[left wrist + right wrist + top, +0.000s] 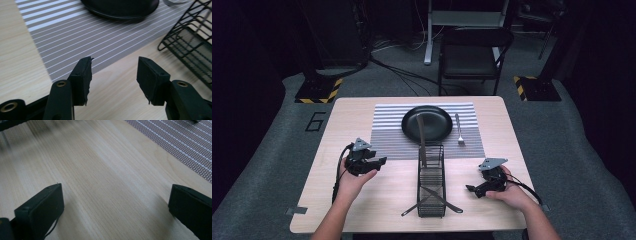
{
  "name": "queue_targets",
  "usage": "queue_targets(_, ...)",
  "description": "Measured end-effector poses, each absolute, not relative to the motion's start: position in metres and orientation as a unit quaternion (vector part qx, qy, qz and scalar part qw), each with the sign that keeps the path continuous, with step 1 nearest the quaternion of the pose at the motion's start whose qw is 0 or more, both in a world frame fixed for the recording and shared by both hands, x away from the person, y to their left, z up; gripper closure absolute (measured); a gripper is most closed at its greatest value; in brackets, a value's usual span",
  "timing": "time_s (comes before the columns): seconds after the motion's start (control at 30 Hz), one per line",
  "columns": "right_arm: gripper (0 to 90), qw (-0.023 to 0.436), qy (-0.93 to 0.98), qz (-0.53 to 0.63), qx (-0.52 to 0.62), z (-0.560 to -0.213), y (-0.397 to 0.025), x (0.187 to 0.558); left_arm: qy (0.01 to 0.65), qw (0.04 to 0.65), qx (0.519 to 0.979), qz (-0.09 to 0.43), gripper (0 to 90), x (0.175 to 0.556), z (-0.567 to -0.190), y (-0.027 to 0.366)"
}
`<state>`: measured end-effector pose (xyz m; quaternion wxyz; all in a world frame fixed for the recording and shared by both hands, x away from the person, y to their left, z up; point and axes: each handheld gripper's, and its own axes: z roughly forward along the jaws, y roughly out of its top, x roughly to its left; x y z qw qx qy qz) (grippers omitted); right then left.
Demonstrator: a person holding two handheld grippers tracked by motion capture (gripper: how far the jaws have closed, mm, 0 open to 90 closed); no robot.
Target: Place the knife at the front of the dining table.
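pale wood desk (362, 200); both your hand-held grippers (371, 163) (476, 188) gape wide, empty. wire basket (431, 187): light, stiff — grab its rim.

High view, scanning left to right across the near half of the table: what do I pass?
Left tongs → black wire caddy in the middle, utensils sticking out of it → right tongs. Both tongs are open and holding nothing.
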<state>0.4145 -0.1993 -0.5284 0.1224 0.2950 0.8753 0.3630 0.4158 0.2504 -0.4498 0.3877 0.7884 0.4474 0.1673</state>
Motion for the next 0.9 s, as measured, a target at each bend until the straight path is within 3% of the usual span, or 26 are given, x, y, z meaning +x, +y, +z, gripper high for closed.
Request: queue_targets(0.9,0.0,0.123,0.875,0.363,0.295,-0.528,-0.199,0.414,0.390,0.423,0.803,0.155,49.2,0.435,-0.400,0.202)
